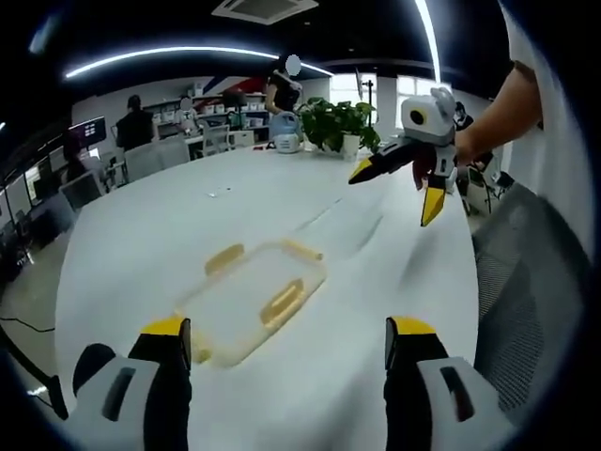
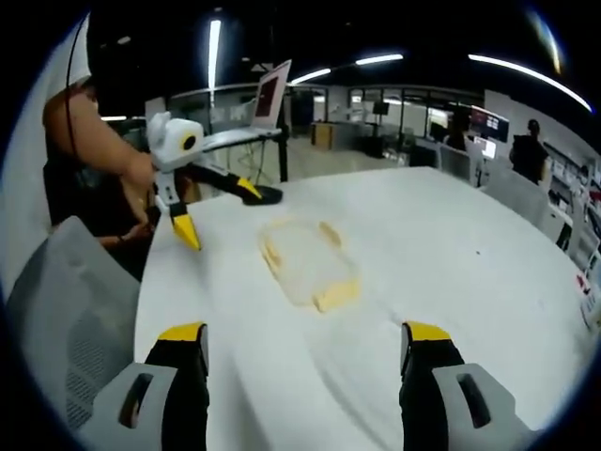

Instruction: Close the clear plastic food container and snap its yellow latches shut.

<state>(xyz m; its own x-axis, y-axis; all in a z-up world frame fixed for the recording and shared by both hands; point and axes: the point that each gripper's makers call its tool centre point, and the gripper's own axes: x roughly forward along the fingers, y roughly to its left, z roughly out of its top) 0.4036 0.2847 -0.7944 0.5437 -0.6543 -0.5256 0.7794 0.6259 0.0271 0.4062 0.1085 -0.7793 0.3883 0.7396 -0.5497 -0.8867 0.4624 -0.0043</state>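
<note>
**Both jaws wide, container on table**

Left gripper view: my left gripper [image 1: 288, 343] gapes, empty; the container [image 1: 252, 300] lies at center, the right gripper [image 1: 399, 178] spread at upper right.

Right gripper view: my jaws gape; container [image 2: 308, 260] center, left gripper [image 2: 221, 209] upper left.

Open-plan office: long white desk [image 1: 282, 207], mesh chairs [image 1: 526, 310], monitors [image 1: 86, 132] at workstations w/ seated staff, potted plant [image 1: 340, 122], laptop [image 2: 268, 99], ceiling strip lights [image 1: 188, 52].
</note>
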